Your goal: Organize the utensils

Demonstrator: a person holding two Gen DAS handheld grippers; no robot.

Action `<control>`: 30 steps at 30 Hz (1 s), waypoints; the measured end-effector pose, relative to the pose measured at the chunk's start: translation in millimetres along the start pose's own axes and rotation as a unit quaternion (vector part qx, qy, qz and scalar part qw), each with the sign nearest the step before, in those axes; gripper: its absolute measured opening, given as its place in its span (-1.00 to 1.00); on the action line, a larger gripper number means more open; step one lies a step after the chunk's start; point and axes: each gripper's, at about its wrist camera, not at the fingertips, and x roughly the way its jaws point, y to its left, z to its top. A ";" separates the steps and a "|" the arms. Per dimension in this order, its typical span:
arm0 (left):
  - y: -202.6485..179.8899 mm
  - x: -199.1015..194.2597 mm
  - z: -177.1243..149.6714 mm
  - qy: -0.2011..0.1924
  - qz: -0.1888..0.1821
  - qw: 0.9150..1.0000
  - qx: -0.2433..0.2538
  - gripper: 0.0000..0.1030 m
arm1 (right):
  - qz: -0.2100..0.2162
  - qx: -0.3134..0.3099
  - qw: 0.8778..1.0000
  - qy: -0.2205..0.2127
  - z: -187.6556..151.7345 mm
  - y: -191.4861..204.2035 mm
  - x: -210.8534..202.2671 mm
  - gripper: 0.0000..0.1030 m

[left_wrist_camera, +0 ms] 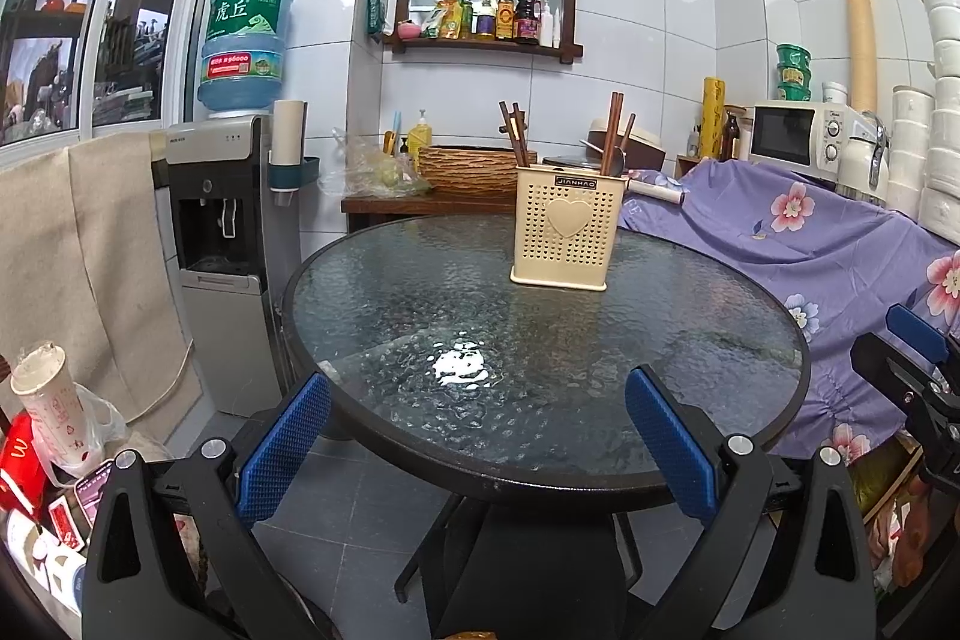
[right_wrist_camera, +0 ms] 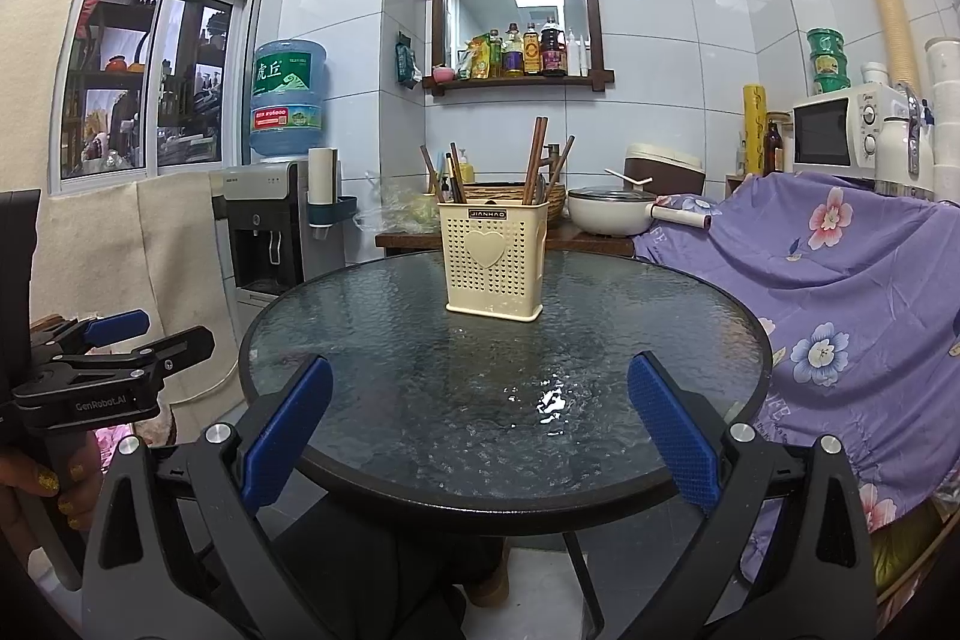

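Blue-padded fingers (left_wrist_camera: 282, 445) of both grippers are hanging apart, empty, at lower frame.
Brown wooden chopsticks (right_wrist_camera: 534, 160) in the cream perforated plastic holder (right_wrist_camera: 493, 262), centre frame, are probably light, stiff; grip mid-shaft.

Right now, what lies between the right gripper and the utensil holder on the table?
Nothing: only bare glass table separates the open right gripper from the cream utensil holder, seen in the right wrist view.
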 end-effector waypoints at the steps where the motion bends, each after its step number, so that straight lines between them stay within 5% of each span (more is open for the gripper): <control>1: 0.0 -0.1 0.0 0.000 0.000 1.000 0.001 0.87 | 0.000 0.000 1.000 0.000 -0.1 0.0 0.0 0.88; 30: 5.1 -0.4 -3.8 -0.001 0.001 1.000 -0.011 0.88 | -0.004 0.001 1.000 0.003 -3.8 0.1 4.1 0.88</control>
